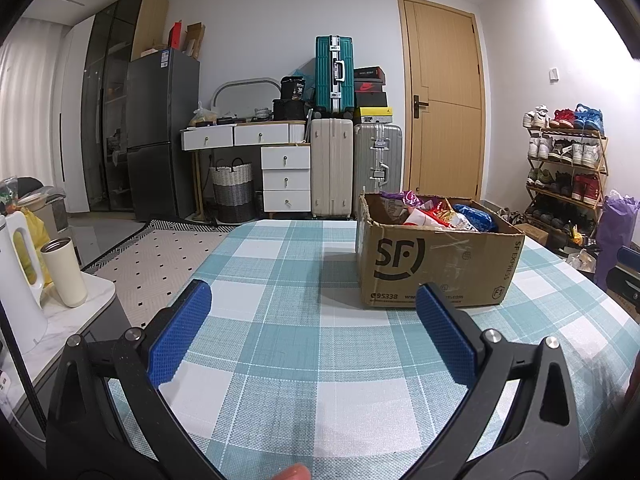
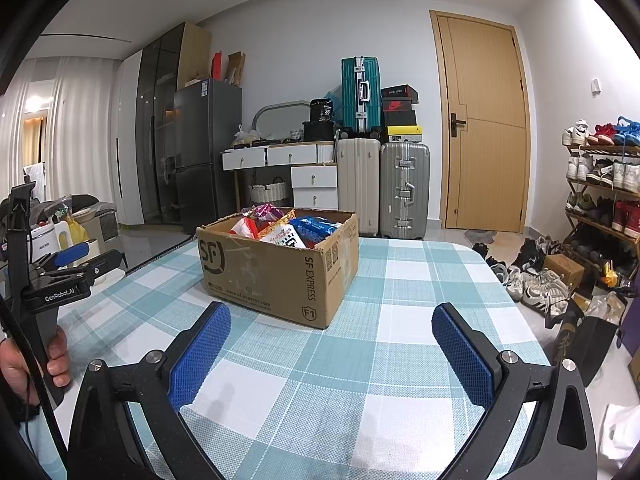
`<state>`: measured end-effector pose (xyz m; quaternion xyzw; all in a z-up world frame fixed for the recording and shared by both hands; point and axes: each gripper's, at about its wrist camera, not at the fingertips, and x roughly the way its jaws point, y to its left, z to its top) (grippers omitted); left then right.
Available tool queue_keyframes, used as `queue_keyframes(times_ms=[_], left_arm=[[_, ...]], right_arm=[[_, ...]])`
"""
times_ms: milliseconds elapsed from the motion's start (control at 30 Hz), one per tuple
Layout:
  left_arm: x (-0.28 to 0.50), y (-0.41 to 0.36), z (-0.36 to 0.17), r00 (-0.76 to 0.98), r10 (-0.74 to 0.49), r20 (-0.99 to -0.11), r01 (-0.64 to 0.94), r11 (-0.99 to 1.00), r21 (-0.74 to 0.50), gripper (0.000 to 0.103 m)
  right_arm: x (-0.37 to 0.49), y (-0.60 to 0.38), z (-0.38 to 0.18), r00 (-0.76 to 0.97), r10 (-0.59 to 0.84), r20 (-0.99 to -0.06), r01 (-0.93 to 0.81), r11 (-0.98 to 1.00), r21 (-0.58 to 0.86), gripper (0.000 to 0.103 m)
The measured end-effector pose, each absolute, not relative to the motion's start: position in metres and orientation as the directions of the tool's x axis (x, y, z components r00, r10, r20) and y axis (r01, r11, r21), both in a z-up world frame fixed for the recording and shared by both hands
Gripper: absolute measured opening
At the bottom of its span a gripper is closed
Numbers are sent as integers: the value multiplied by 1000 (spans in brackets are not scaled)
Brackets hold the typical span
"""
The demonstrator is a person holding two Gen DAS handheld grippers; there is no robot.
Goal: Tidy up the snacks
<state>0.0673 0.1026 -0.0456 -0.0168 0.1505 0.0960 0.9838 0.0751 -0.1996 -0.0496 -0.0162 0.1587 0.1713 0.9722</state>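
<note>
A brown SF Express cardboard box (image 1: 436,264) stands on the table with the teal checked cloth (image 1: 280,320). It holds several snack packets (image 1: 436,216), red, purple, blue and white. My left gripper (image 1: 314,300) is open and empty, a little in front of the box and to its left. In the right wrist view the same box (image 2: 280,268) with the snacks (image 2: 288,228) stands ahead to the left. My right gripper (image 2: 332,326) is open and empty, short of the box's right corner. The left gripper also shows at the left edge of that view (image 2: 72,260).
A side counter (image 1: 52,332) left of the table holds a white kettle (image 1: 16,280) and a cream tumbler (image 1: 66,272). Behind stand a fridge (image 1: 160,136), drawers, suitcases (image 1: 352,168) and a door (image 1: 444,96). A shoe rack (image 2: 600,192) and loose shoes are on the right.
</note>
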Motion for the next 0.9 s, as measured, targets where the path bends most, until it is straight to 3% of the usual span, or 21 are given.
queue_keyframes(times_ms=[900], left_arm=[[68, 100, -47, 939, 171, -299, -181, 984, -4, 102]], right_arm=[[76, -200, -49, 890, 328, -316, -338, 941, 24, 102]])
